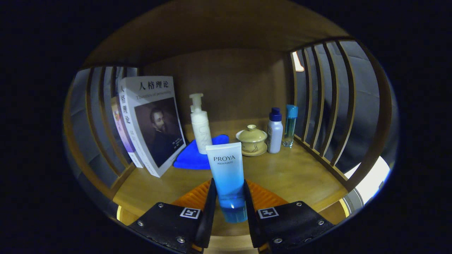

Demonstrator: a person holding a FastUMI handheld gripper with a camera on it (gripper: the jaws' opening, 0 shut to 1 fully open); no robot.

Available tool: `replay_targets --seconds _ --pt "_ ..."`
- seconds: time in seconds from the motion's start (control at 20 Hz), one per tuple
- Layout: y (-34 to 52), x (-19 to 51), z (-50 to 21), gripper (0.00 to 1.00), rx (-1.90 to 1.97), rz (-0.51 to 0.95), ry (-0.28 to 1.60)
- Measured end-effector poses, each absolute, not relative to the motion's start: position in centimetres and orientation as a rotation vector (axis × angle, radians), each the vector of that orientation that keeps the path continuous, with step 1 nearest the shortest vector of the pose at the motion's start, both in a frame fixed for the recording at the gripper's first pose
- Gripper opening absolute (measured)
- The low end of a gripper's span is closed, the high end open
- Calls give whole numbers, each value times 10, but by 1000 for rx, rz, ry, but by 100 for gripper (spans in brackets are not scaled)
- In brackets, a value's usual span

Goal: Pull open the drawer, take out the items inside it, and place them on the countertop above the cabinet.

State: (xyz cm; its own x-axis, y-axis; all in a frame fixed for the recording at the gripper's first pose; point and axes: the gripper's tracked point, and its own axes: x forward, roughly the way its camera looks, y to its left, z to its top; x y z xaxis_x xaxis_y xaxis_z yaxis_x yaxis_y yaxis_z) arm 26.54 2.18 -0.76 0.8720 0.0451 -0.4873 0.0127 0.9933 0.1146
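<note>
The gripper [228,197] is squeezing the tube [227,178] between both fingers. The tube is standing upright, cap down, above the countertop [293,173].

I'm facing a home-style wooden shelf nook [282,173] with slatted sides: books [152,123] lean at one side, toiletry bottles [274,130], a pump bottle [200,125] and a lidded tea bowl [251,139] stand about like household things.

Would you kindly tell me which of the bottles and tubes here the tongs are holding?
The blue-and-white tube, gripped cap-down between the tongs; the white pump bottle, white bottle with blue cap and clear blue bottle stand beyond, untouched.
</note>
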Motion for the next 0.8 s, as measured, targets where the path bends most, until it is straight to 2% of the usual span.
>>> replay_targets --seconds 0.3,0.5,0.65,0.8 --pt "21 279 -40 47 124 60 606" --pt "22 278 -50 54 97 81 621" --pt "25 262 -35 96 97 95 577" --pt "19 241 -7 96 103 64 495"
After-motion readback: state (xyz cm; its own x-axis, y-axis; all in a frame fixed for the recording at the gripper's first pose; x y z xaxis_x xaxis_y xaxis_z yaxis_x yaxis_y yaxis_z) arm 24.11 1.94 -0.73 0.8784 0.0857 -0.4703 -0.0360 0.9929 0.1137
